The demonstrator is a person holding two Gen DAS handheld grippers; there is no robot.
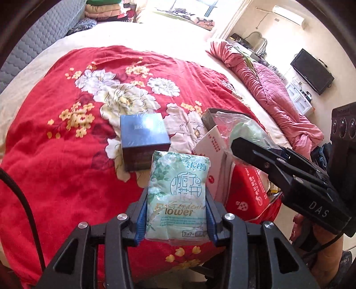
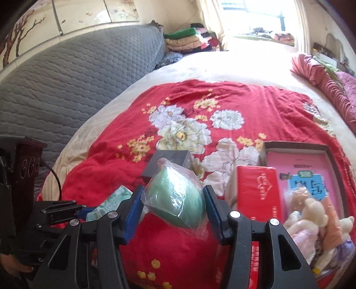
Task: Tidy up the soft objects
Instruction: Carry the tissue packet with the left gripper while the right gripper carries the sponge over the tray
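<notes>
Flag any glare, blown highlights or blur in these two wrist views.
Left wrist: sunlit cream sheet beyond the red floral blanket blows out; glare patch on the dark blue glossy box; strong fisheye curvature. Right wrist: bright window clips to white; pale plush teddy bears near the edge look soft.

Bedroom. Bed (image 2: 222, 64) with cream sheet, overlaid by red floral blanket (image 1: 55, 166). Grey quilted headboard (image 2: 66, 89) along one side; wall panels with branch motif (image 2: 20, 33) above it. Folded textiles stacked (image 2: 189, 40) at the far corner. Bright, overexposed window (image 2: 251, 15) with pale curtains. Pink quilt (image 1: 273, 93) bunched at the bed edge. Dark flat screen (image 1: 311, 71) on a white cabinet (image 1: 298, 97); air conditioner (image 1: 289, 14) on a cream wall.
</notes>
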